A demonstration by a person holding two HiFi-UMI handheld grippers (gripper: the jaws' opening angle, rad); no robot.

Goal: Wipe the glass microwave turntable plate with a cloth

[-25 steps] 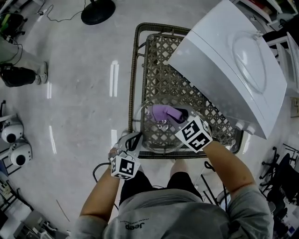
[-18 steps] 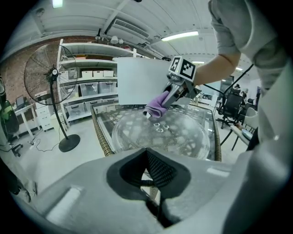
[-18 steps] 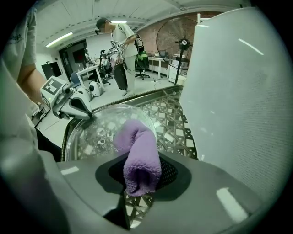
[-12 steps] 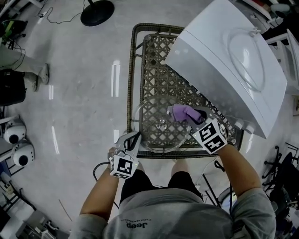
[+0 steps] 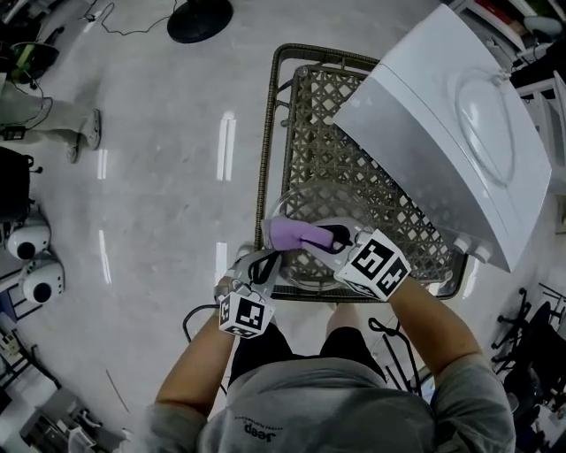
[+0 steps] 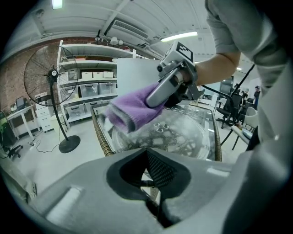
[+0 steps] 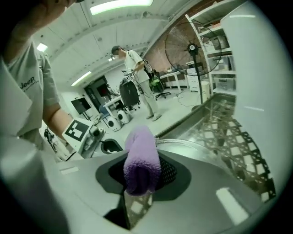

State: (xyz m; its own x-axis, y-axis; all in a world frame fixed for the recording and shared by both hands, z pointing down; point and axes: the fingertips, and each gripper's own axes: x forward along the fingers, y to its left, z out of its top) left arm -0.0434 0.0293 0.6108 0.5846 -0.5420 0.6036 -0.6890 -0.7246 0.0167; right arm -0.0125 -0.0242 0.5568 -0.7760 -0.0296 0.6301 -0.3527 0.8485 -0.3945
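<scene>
The clear glass turntable plate [image 5: 340,208] lies on the near end of a wicker table [image 5: 318,115]. My right gripper [image 5: 329,237] is shut on a purple cloth [image 5: 290,234] and presses it on the plate's near-left part. In the right gripper view the cloth [image 7: 142,157] bulges out between the jaws over the plate [image 7: 187,148]. My left gripper [image 5: 263,262] reaches the plate's near-left rim, and its jaws look shut on the rim. From the left gripper view the cloth [image 6: 132,109] rests on the plate [image 6: 183,132].
A white microwave [image 5: 451,133] fills the table's far right, close to the plate. A floor fan's base [image 5: 199,18] stands beyond the table. Another person [image 5: 44,124] stands at the far left, with white devices [image 5: 26,257] on the floor nearby.
My right gripper swept the cloth from the plate's middle to its right side, then back across to the near-left part. The left gripper stayed at the rim.
</scene>
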